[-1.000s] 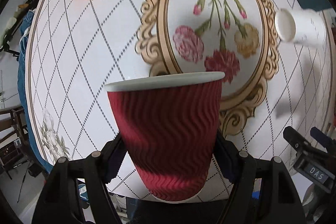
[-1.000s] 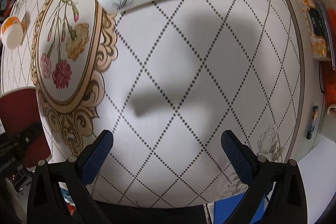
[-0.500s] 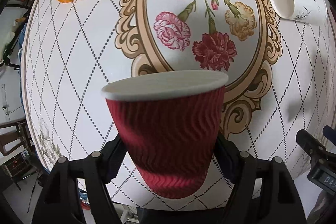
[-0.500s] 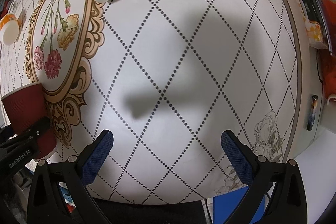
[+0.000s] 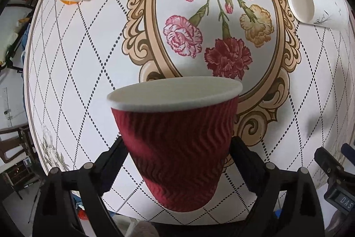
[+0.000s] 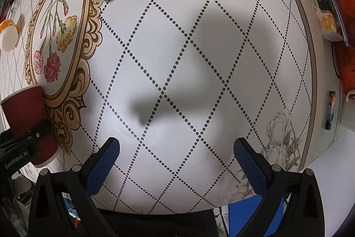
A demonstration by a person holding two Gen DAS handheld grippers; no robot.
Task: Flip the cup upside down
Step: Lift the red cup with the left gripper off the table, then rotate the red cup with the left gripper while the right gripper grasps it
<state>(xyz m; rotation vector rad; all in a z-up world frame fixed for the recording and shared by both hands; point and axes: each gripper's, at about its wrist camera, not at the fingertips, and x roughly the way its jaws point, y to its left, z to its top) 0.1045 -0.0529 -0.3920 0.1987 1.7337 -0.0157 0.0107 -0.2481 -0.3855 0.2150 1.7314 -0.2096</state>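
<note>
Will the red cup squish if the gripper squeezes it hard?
Probably a bit: the red ripple paper cup looks thin-walled, though its corrugated sleeve should stiffen it. It seems empty, so likely light. The ridges probably help the left gripper avoid slipping.

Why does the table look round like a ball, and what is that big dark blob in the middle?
In both wrist views the fisheye lens bends the flat table into a bulge, so its dotted lines curve. In the right wrist view the dark blob is a soft shadow on the cloth, above the open right gripper. In the left wrist view the red cup looks slightly blurred.
</note>
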